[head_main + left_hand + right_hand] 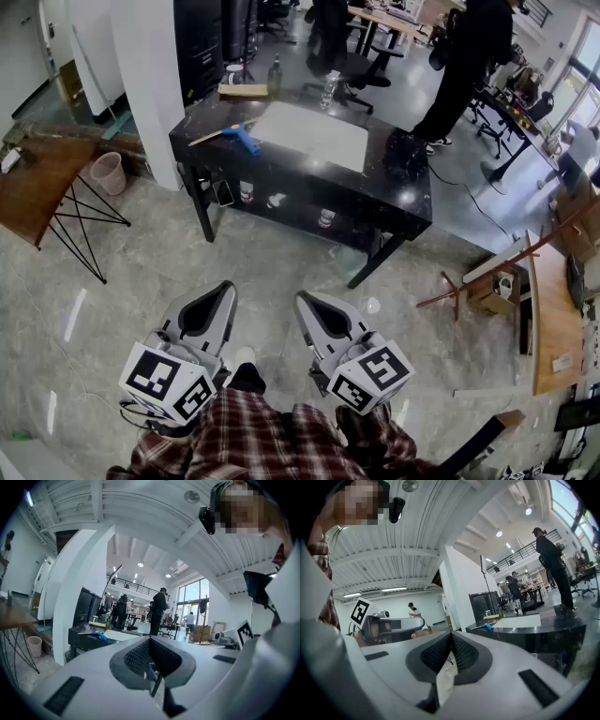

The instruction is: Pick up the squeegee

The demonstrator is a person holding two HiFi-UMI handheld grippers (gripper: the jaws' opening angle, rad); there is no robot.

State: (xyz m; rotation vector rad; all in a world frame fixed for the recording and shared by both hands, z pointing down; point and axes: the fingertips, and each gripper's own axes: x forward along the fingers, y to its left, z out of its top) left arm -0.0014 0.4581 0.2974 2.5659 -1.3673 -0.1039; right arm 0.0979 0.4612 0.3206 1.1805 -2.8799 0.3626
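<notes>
A squeegee (232, 134) with a blue head and a long pale handle lies on the left part of the black table (412, 202), beside a grey mat (309, 134). It shows small and far in the left gripper view as the squeegee (99, 636), and in the right gripper view as the squeegee (488, 627). Both grippers are held level near my body, well short of the table. My left gripper (228, 287) is shut with nothing in it. My right gripper (302, 298) is shut and empty too. In the gripper views the left gripper (150, 639) and right gripper (450, 633) have their tips touching.
A wooden block (243, 90) and two bottles (275, 73) stand at the table's far edge. A white pillar (150, 75) rises left of the table, with a bin (109, 172) and a wooden folding table (42, 183) beyond. A person in black (469, 56) stands behind the table. Wooden furniture (553, 309) lies at right.
</notes>
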